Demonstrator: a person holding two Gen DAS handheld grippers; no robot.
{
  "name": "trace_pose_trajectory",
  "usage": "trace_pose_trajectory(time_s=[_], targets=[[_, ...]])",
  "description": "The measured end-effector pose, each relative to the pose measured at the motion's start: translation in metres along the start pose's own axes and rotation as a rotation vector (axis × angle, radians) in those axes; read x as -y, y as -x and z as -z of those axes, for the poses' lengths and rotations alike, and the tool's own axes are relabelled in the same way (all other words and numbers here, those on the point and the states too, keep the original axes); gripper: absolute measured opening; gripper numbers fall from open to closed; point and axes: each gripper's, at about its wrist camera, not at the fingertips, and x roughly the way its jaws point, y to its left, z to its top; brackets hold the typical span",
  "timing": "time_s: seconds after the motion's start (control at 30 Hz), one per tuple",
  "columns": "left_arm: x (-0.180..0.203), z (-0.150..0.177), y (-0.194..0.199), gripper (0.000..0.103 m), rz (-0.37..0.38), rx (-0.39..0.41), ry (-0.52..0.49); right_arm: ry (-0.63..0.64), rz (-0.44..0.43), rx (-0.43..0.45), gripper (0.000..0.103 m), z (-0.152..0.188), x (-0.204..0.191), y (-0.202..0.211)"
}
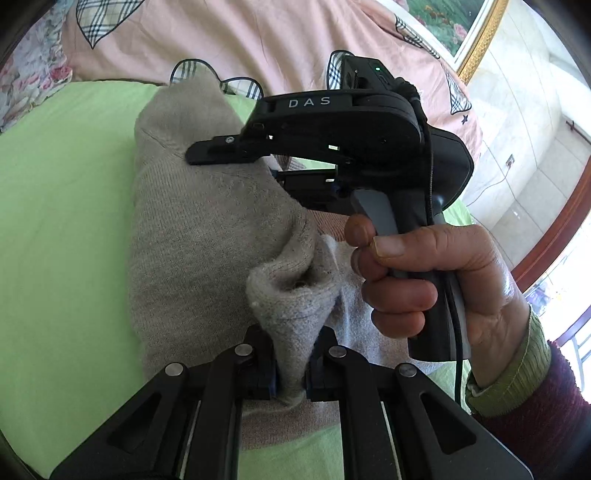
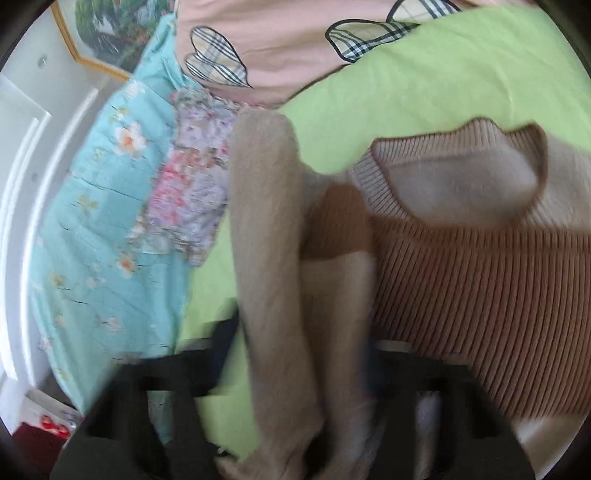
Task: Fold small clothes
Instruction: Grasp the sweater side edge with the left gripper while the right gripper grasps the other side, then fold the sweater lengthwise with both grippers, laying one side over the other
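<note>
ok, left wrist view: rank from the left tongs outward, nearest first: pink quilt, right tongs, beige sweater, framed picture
1. beige sweater: pinched in the left tongs, bottom centre.
2. right tongs: just beyond, centre, over the sweater.
3. pink quilt: behind, across the top.
4. framed picture: top right, on the wall.

Both cameras sit very close over the bed (image 1: pixel 55 206), each looking forward along its own tool. The left wrist view looks down across the green sheet toward the pink quilt (image 1: pixel 229 37) at the bed's far side, with the left hand-held gripper (image 1: pixel 290 384) at its lower edge and the right hand-held gripper (image 1: pixel 229 151) crossing just beyond it. The right wrist view is blurred and tilted, facing along the bed toward the same quilt, a turquoise floral cover (image 2: pixel 103 221) at its left. Both views share the beige sweater (image 1: pixel 192 229), the green sheet and the quilt.
</note>
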Motion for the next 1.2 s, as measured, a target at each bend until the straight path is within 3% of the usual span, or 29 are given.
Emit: trace_pose_trajectory(time_s=[0.07, 0.3, 0.57, 0.7, 0.83, 1.07, 1.2], targets=[[0.004, -0.003, 0.004, 0.008, 0.019, -0.005, -0.006, 0.020, 0.020, 0.036, 0.019, 0.002, -0.004, 0.012], [0.064, -0.012, -0.002, 0.008, 0.142, -0.010, -0.092, 0.043, 0.098, 0.174, 0.017, 0.023, -0.002, 0.108], [0.133, 0.001, -0.068, 0.008, 0.243, -0.111, -0.127, -0.028, 0.281, 0.243, 0.017, 0.060, 0.054, 0.193], [0.148, 0.008, -0.089, 0.008, 0.245, -0.160, -0.144, -0.072, 0.348, 0.237, 0.017, 0.071, 0.084, 0.202], [0.158, 0.005, -0.094, 0.009, 0.270, -0.151, -0.170, -0.062, 0.359, 0.287, 0.017, 0.078, 0.087, 0.217], [0.153, 0.016, -0.122, 0.010, 0.254, -0.205, -0.147, -0.079, 0.434, 0.270, 0.016, 0.086, 0.112, 0.206], [0.148, 0.017, -0.116, 0.022, 0.276, -0.217, -0.131, -0.088, 0.429, 0.292, 0.017, 0.089, 0.113, 0.207]])
